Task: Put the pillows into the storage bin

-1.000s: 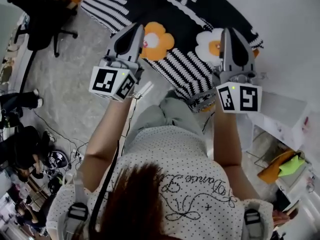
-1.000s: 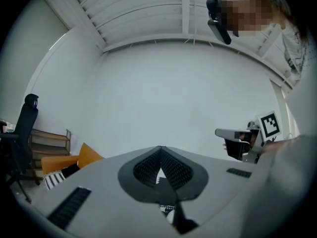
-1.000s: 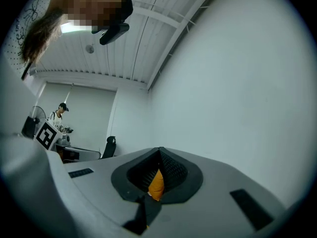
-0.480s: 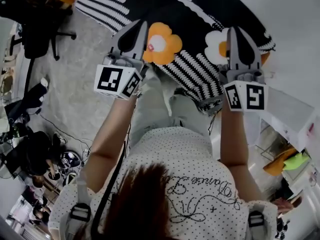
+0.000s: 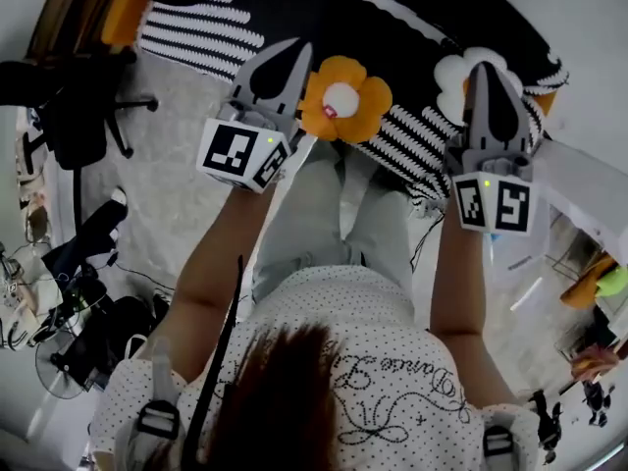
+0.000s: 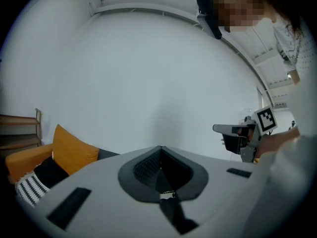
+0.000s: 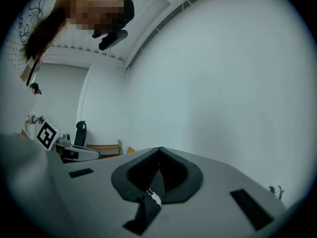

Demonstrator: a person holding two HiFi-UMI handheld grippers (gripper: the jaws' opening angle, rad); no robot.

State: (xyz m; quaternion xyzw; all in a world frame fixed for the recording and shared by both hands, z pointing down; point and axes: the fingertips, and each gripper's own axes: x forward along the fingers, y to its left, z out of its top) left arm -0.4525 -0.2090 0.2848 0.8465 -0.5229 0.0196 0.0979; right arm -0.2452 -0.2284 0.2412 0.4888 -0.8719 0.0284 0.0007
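Holds left gripper (image 5: 294,53) and right gripper (image 5: 488,70) out side by side in head view, both closed and empty, probably poised for a reach. Shows flower pillow (image 5: 343,101) on striped blanket (image 5: 412,140) just right of left gripper, between the two; shows no bin. Confirms in left gripper view jaws together on nothing, facing bare wall (image 6: 148,73), orange pillow (image 6: 72,150) far left. Repeats it in right gripper view: jaws pinched tight, empty, wall ahead, chair (image 7: 80,132) left.
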